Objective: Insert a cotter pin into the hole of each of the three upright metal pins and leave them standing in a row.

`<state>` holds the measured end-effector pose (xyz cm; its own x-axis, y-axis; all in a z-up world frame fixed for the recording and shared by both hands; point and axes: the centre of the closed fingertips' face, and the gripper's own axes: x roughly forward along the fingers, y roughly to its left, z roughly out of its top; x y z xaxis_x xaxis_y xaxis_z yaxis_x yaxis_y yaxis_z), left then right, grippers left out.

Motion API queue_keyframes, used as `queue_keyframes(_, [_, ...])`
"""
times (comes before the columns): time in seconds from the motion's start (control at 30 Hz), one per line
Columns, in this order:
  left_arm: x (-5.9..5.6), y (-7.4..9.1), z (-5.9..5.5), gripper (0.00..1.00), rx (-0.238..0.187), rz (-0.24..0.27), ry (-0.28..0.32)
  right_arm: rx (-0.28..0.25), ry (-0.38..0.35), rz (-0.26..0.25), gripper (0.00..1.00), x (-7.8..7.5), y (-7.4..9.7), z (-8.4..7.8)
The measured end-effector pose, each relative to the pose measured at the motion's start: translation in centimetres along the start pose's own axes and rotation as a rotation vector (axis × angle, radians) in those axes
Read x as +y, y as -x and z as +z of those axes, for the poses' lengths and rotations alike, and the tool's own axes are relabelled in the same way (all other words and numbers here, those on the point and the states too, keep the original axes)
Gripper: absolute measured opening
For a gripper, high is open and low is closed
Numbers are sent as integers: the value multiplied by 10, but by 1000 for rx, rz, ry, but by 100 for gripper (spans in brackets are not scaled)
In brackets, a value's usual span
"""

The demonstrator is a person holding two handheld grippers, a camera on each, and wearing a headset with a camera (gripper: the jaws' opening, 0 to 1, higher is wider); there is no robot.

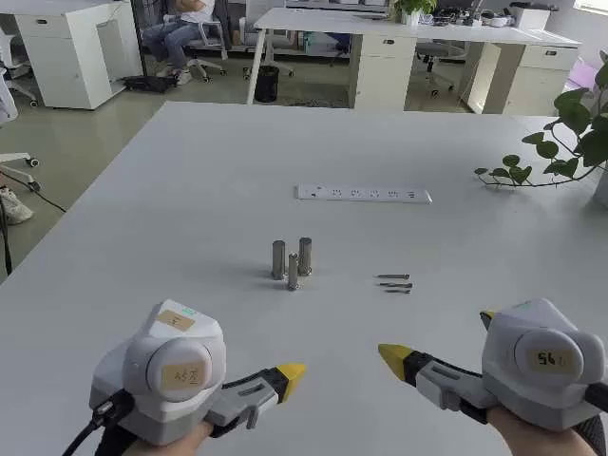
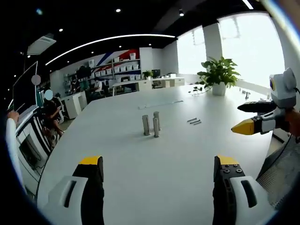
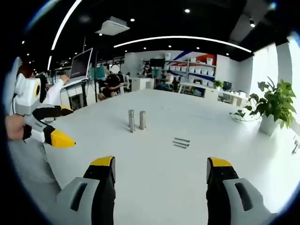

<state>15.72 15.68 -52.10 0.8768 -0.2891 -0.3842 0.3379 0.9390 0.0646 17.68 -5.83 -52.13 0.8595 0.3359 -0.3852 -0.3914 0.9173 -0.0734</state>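
We hold the left gripper (image 2: 159, 161) low over the near left part of the white workbench (image 1: 190, 190). Its two yellow-tipped jaws are spread wide, with nothing between them. The right gripper (image 3: 160, 162) hovers over the near right part, and its jaws are likewise parted and empty. In the head view the two grippers point inward toward each other and are well apart.

The three metal pins (image 1: 293, 271) stand upright near the middle of the workbench, beyond both grippers. They form a tight cluster rather than a line: two stand at the back, just beside each other, and one stands in front between them. We cannot tell whether they touch, and their holes are too small for us to make out. To the right of them, and apart from them, the three cotter pins (image 1: 394, 284) lie flat on the bench. They lie side by side and roughly parallel, and none is in a metal pin.

Farther back, a white power strip (image 1: 363, 194) lies flat on the bench. A potted plant (image 2: 218, 75) stands at the far right edge, with leafy stems trailing over the surface. In the left gripper view the right gripper reaches in from the right, one yellow tip forward. In the right gripper view the left gripper reaches in from the left.
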Motion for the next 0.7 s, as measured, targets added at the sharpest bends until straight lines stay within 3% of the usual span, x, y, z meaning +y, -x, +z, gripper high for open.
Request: queue_keyframes(0.7, [2, 1, 2, 93, -2, 9, -18, 12, -6, 34, 72, 8, -1, -2])
